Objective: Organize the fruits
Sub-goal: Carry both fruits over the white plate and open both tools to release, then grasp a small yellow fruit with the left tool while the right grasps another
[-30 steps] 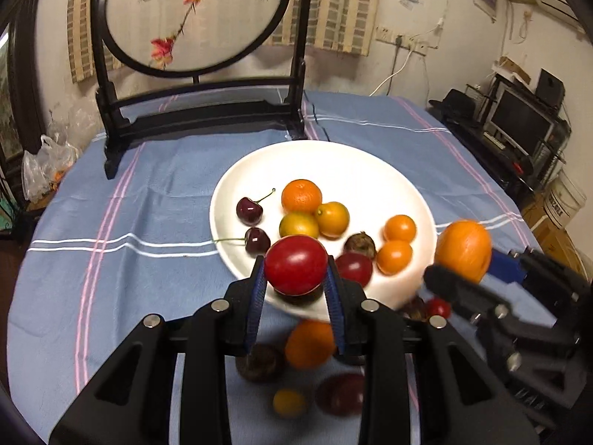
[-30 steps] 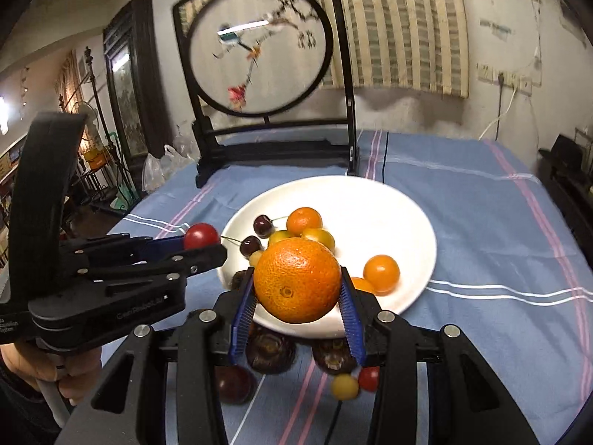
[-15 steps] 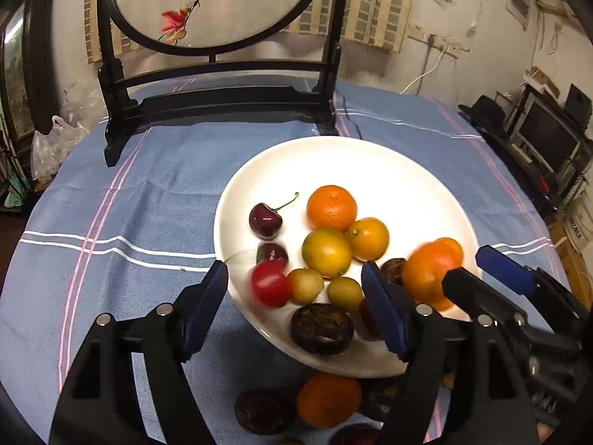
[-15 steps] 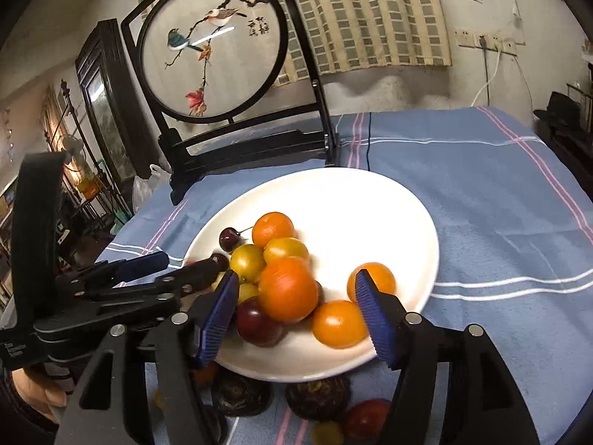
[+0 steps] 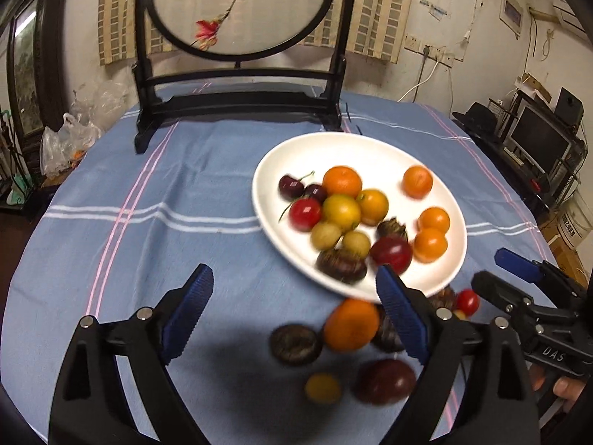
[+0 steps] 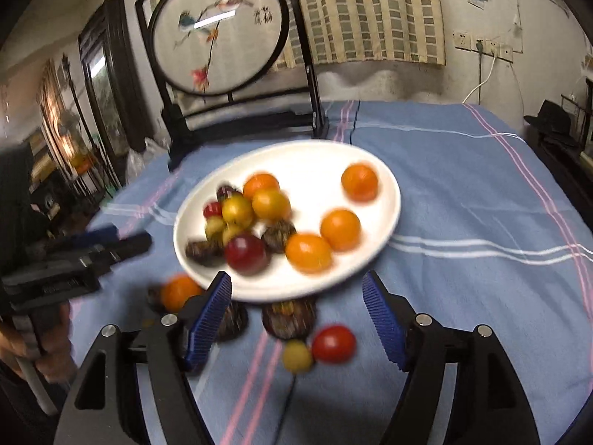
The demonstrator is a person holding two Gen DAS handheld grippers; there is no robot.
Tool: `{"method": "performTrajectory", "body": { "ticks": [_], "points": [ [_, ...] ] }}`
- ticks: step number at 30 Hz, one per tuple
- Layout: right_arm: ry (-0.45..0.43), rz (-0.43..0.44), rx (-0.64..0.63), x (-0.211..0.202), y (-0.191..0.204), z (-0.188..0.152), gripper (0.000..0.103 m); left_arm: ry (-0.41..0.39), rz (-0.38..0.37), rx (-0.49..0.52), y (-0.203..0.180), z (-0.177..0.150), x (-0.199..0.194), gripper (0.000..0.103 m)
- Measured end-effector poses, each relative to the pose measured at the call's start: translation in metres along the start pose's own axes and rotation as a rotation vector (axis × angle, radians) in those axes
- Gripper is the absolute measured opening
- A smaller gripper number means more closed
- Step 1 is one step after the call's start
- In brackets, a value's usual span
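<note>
A white plate (image 5: 355, 148) holds several fruits: oranges, yellow ones, cherries, a red tomato (image 5: 304, 213) and dark round ones. My left gripper (image 5: 292, 272) hovers before the plate's near rim, its jaws opening, nothing between the pads. Loose on the blue cloth under it lie an orange (image 5: 350, 324), a dark fruit (image 5: 295, 345), a yellow one (image 5: 322, 388) and a dark red plum (image 5: 385, 380). My right gripper (image 6: 296, 278) is also opening and empty, above a red tomato (image 6: 333, 344), a yellow fruit (image 6: 296, 355) and a dark fruit (image 6: 289, 317). One orange (image 6: 359, 181) sits alone far on the plate (image 6: 318, 163).
A black-framed round embroidery screen (image 5: 237, 92) stands at the table's far side. Each gripper shows in the other's view, the right gripper (image 5: 489, 269) and the left gripper (image 6: 129, 239), close to the plate's near corners. Shelves and monitors stand beyond the right table edge.
The left gripper let go of its red fruit and the right its orange; both fruits now lie on the plate. Both grippers opened wide and drew back over the loose fruits.
</note>
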State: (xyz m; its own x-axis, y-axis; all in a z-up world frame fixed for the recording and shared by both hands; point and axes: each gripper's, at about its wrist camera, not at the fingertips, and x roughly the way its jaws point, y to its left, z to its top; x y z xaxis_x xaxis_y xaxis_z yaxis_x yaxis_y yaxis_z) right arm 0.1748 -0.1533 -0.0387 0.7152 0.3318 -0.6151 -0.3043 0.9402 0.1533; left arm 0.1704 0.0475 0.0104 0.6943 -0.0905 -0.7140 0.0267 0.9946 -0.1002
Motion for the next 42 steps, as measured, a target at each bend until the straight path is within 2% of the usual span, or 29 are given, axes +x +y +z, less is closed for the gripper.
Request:
{"method": "performTrajectory", "body": {
  "ticks": [9, 15, 17, 18, 23, 24, 25, 33, 34, 36, 37, 38, 42],
  "points": [
    [0.097, -0.056, -0.096, -0.008, 0.012, -0.035, 0.074, 0.039, 0.015, 0.016, 0.006, -0.034, -0.006, 0.088],
    [0.183, -0.071, -0.139, 0.010, 0.022, -0.044, 0.059, 0.046, 0.010, 0.035, 0.007, -0.045, -0.011, 0.088],
    [0.205, -0.092, -0.155, 0.020, 0.025, -0.043, 0.052, 0.052, 0.006, 0.039, 0.008, -0.048, -0.012, 0.088],
    [0.212, -0.107, -0.164, 0.024, 0.026, -0.043, 0.045, 0.053, 0.005, 0.043, 0.007, -0.049, -0.012, 0.088],
    [0.208, -0.110, -0.134, 0.034, 0.024, -0.034, 0.044, 0.067, 0.002, 0.073, 0.004, -0.056, -0.012, 0.088],
    [0.200, -0.117, -0.130, 0.035, 0.023, -0.034, 0.035, 0.069, 0.000, 0.083, 0.002, -0.058, -0.012, 0.088],
    [0.195, -0.122, -0.134, 0.035, 0.023, -0.033, 0.023, 0.072, -0.002, 0.092, 0.001, -0.060, -0.012, 0.088],
    [0.181, -0.043, -0.079, 0.023, 0.014, -0.038, 0.023, 0.130, -0.015, 0.152, -0.011, -0.073, -0.003, 0.088],
    [0.182, -0.033, -0.073, 0.022, 0.013, -0.039, 0.023, 0.134, -0.015, 0.158, -0.012, -0.074, -0.002, 0.084],
    [0.181, -0.019, -0.073, 0.021, 0.013, -0.040, 0.023, 0.152, -0.021, 0.171, -0.015, -0.077, 0.002, 0.067],
    [0.179, -0.016, -0.076, 0.020, 0.014, -0.040, 0.023, 0.162, -0.023, 0.175, -0.016, -0.078, 0.005, 0.054],
    [0.174, -0.014, -0.081, 0.019, 0.016, -0.041, 0.023, 0.177, -0.019, 0.177, -0.017, -0.080, 0.010, 0.047],
    [0.163, -0.002, -0.095, 0.015, 0.019, -0.041, 0.023, 0.166, -0.006, 0.188, -0.021, -0.078, 0.012, 0.044]
  ]
}}
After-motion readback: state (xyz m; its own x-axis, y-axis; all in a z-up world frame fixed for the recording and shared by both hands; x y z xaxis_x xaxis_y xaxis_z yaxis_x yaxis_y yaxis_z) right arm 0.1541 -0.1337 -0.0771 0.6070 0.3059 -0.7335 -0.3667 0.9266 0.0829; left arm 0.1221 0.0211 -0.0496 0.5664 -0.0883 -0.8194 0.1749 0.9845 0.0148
